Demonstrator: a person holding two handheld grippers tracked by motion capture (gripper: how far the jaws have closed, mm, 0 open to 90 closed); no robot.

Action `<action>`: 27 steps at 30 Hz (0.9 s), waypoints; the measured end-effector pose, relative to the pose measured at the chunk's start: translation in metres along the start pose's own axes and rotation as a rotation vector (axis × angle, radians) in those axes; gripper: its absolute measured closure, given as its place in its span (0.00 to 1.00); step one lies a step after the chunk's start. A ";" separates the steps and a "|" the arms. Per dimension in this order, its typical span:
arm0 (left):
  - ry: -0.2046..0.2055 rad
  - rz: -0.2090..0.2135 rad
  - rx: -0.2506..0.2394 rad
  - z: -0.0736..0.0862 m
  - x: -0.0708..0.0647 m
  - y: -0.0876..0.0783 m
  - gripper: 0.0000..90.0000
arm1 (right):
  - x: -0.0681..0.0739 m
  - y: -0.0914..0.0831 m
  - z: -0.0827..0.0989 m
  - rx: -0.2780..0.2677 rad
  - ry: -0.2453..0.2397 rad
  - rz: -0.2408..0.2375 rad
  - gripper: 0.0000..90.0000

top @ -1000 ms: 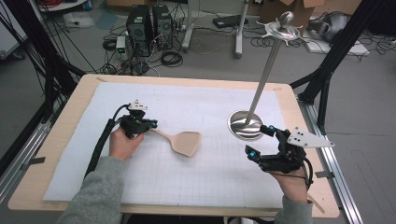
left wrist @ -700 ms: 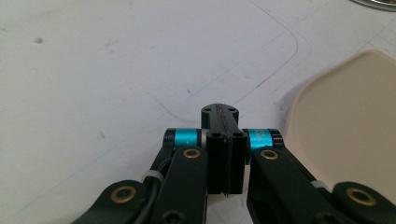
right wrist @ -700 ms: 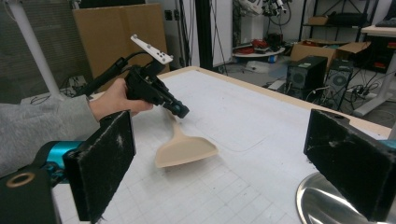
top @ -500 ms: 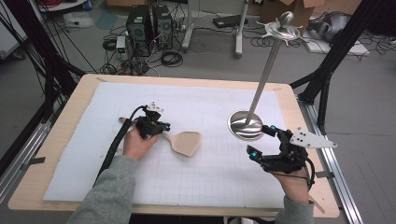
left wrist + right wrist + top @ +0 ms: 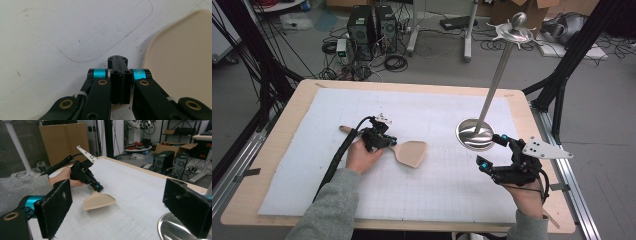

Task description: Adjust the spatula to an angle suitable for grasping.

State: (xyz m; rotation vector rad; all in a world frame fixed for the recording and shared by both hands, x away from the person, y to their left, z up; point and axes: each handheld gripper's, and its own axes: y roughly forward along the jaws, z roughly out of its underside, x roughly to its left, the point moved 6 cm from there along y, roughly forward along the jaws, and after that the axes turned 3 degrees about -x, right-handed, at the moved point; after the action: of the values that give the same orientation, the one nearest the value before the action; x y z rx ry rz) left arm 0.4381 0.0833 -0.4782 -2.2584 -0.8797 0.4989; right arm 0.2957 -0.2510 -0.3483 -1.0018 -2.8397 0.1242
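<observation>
the wooden spatula lies flat on the white mat, left of the middle, its long axis running left to right with the blade on the right and the handle passing under the left gripper. that gripper's jaws are pressed together right at the neck of the handle, though whether they pinch it cannot be told. the right gripper hovers spread wide, well apart, beside the metal stand, so the left hand is clearly nearer.
</observation>
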 end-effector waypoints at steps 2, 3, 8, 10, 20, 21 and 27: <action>-0.002 0.006 0.000 0.000 0.000 -0.001 0.99 | 0.000 0.000 0.000 0.002 -0.004 -0.003 0.09; -0.003 0.008 0.002 0.000 0.000 -0.001 0.99 | 0.001 0.000 0.000 0.000 -0.005 -0.002 0.09; -0.007 0.028 0.003 0.001 0.000 -0.004 0.99 | 0.001 0.000 0.000 0.001 -0.003 0.001 0.09; -0.011 0.040 0.002 0.002 0.000 -0.004 0.99 | 0.001 0.000 0.000 0.004 -0.002 0.001 0.09; -0.001 0.066 0.013 0.007 -0.004 -0.007 0.99 | 0.002 -0.001 0.000 0.004 -0.007 0.001 0.09; -0.003 0.073 0.021 0.007 -0.004 -0.008 1.00 | 0.002 -0.001 0.000 0.004 -0.008 0.001 0.09; -0.011 0.119 0.023 0.014 -0.007 -0.014 1.00 | 0.002 0.000 0.001 0.010 -0.007 0.003 0.09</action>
State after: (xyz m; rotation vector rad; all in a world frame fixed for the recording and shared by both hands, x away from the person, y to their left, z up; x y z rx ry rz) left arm 0.4186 0.0924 -0.4778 -2.2980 -0.7441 0.5724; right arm 0.2936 -0.2499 -0.3488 -1.0052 -2.8416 0.1428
